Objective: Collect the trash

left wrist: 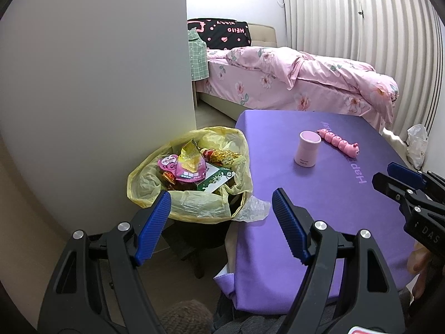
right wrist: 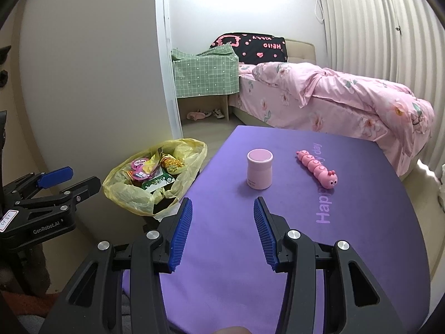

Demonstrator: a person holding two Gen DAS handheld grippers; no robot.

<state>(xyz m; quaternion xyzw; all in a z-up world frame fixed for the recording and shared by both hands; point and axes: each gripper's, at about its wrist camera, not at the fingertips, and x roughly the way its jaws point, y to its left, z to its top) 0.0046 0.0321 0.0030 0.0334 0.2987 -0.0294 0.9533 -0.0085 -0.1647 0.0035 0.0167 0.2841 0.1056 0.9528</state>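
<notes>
A bin lined with a yellow bag [left wrist: 155, 183] [right wrist: 125, 192] stands on the floor at the table's left edge. Several snack wrappers [left wrist: 192, 167] [right wrist: 155, 171] fill it. My left gripper [left wrist: 221, 203] [right wrist: 69, 179] is open and empty, hovering just short of the bin's near rim. My right gripper [right wrist: 222, 208] [left wrist: 382, 176] is open with nothing between its fingers, held over the purple table [left wrist: 347, 208] [right wrist: 361, 236]. A pink jar [left wrist: 307, 149] [right wrist: 259, 169] and a pink caterpillar toy [left wrist: 340, 143] [right wrist: 318, 169] stand on the table beyond it.
A bed with pink floral bedding [left wrist: 306, 78] [right wrist: 347, 97] lies behind the table. A white wall [left wrist: 97, 83] rises left of the bin. A green checked cloth covers a stand [right wrist: 204, 75] by the bed. Pleated curtains [left wrist: 361, 14] hang at the right.
</notes>
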